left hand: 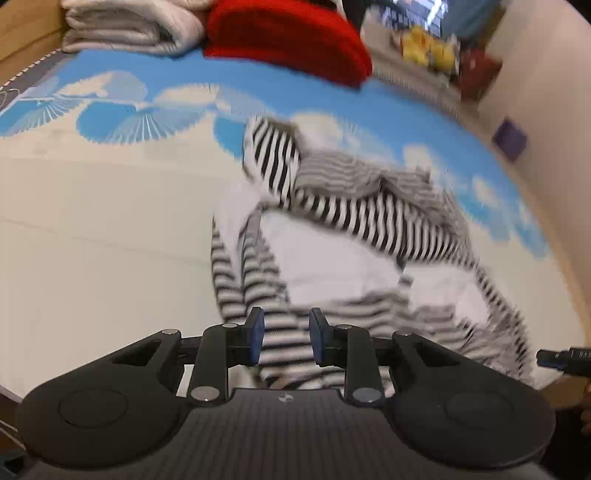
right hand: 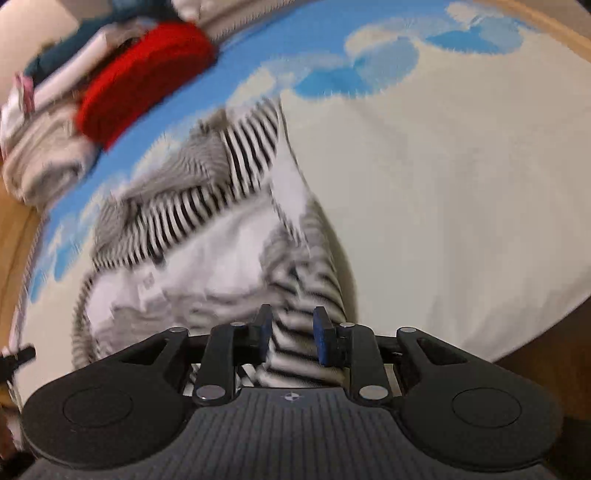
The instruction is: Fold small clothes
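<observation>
Item 1: striped garment (left hand: 332, 229). Small black-and-white striped top with a plain white panel showing, probably the inside. It lies crumpled on the bed (left hand: 92, 229), centre of the left wrist view and running out to 4 o'clock. One striped sleeve or edge is flipped over the white panel toward 12 o'clock. Both views are motion-blurred, so seams and collar cannot be told.

Item 2: left claw (left hand: 286, 338). Blue pads stand partly spread with striped cloth between them at the near hem. Whether the pads actually press the cloth cannot be told.

Item 3: right claw (right hand: 293, 334). Same posture: pads apart, a band of striped fabric running up between them. Grip likewise uncertain. Its tip shows at 3 o'clock in the left wrist view.

Judgement: two claws set side by side on the near edge suggest that edge is meant to be carried over toward 12 o'clock, or drawn taut to flatten the heap first. The fold is at an early stage.

Item 4: red folded cloth (left hand: 288, 40), at 12 o'clock, well apart from the garment.

Item 5: pale folded bundle (left hand: 129, 26), just beside it at 11 o'clock. Both are likely parked at the far side of the bed to keep the working area free.
</observation>
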